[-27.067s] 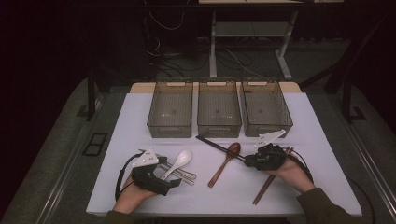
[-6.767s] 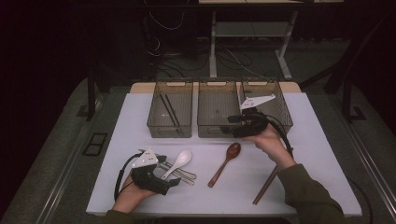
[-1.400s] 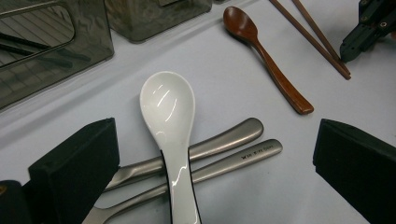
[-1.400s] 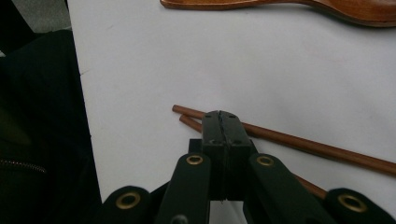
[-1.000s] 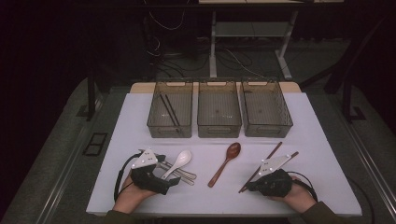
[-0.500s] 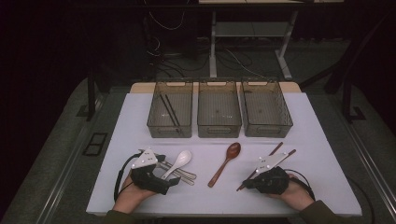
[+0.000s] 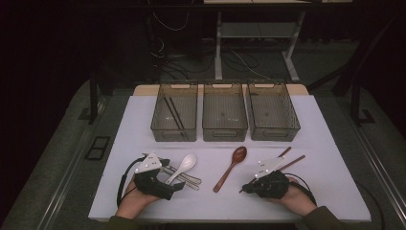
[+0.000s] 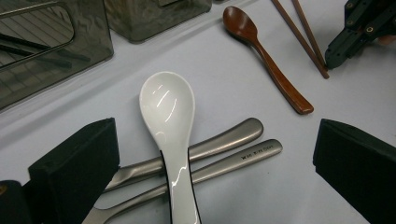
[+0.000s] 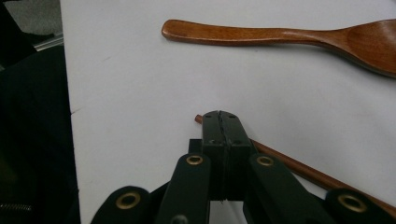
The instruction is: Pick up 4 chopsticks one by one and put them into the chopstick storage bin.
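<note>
Bare table (image 7: pixel 330 177) flanks the chopsticks (image 7: pixel 293 162); wooden spoon (image 7: pixel 231 167) lies left.

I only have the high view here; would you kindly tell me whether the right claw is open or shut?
Observer: Shut. In the right gripper view the right claw has its jaws pressed together, and a brown chopstick runs beneath them.
Operator: Thank you. And the left claw?
Observer: The left claw is open, with a jaw on either side of the white spoon.
Operator: What lies under that spoon?
Observer: Two metal handles; the spoon's handle crosses over both.
</note>
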Action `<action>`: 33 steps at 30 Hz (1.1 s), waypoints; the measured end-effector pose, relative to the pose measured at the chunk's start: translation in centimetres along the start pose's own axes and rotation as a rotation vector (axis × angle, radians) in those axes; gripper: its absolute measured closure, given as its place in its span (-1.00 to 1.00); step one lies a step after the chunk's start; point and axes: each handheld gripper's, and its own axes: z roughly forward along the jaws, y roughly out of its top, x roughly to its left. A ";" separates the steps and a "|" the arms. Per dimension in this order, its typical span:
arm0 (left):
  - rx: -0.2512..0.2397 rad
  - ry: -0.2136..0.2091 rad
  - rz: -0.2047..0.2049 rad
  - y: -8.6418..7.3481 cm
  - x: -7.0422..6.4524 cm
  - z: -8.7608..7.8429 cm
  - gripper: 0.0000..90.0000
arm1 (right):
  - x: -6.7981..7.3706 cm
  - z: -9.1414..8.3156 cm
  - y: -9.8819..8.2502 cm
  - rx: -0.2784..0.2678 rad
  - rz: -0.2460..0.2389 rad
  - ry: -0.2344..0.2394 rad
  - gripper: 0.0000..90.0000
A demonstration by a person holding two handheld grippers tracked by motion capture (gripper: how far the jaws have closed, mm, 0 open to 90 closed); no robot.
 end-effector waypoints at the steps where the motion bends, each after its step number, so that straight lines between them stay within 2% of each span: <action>1: 0.000 0.000 0.000 0.0 0.0 0.0 -1.00 | -0.1 0.1 0.1 -0.002 -0.002 0.000 0.99; 18: -0.001 -0.001 -0.001 0.0 0.0 0.0 -1.00 | -1.9 1.0 1.3 -0.019 0.023 -0.033 0.99; 25: -0.001 -0.002 0.001 0.0 0.0 0.0 -1.00 | -2.2 1.4 1.7 -0.023 0.025 -0.036 0.99; 30: 0.001 -0.003 0.002 0.0 0.0 0.0 -1.00 | -2.4 0.5 1.7 -0.043 0.028 -0.042 0.99; 33: -0.001 -0.004 0.002 0.0 0.0 0.0 -1.00 | -3.0 -0.3 1.5 -0.046 0.041 -0.065 0.99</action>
